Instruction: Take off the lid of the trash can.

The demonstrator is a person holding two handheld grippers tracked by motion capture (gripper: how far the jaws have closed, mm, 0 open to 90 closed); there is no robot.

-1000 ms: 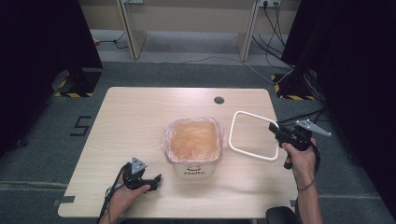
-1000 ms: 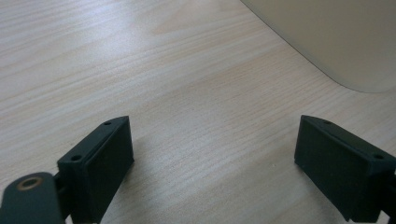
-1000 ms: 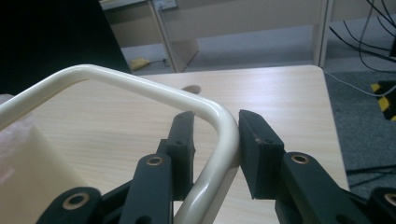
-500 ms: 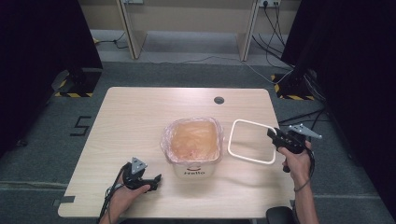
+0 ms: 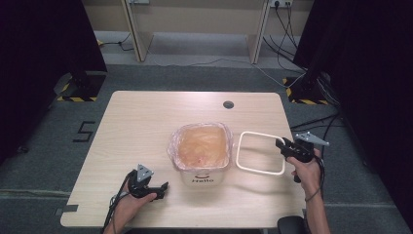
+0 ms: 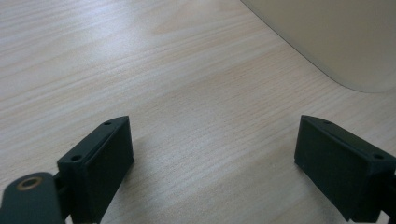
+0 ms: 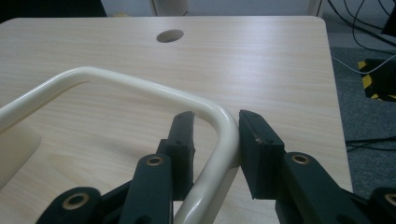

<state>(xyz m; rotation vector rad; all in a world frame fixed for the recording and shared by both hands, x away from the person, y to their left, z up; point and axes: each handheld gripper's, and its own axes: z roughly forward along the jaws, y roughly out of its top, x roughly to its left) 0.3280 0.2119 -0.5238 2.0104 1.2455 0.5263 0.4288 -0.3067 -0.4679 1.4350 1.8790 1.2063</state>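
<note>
A cream bin [image 5: 202, 179] marked "Hello", lined with a translucent pinkish bag [image 5: 202, 146], stands in the middle of the wooden table [image 5: 141, 126]. Just right of it, a cream square ring [image 5: 260, 170] lies low over the table, and my right gripper [image 5: 281, 145] is shut on its right corner. In the right gripper view the ring's bent corner [image 7: 140, 86] passes between the black jaws of that gripper [image 7: 217, 119]. My left gripper [image 5: 163, 187] rests at the front left, open, with bare tabletop between its jaws [image 6: 212, 163] and the bin's wall [image 6: 336, 42] ahead.
A round cable hole [image 5: 228, 104] sits near the table's far edge, also visible in the right gripper view [image 7: 170, 35]. Cables and dark stands stand on the floor beyond the table. The table's right edge is close to my right hand.
My right gripper has come down with the ring, which has gone from tilted up to nearly flat beside the bin. The left gripper has kept still.
</note>
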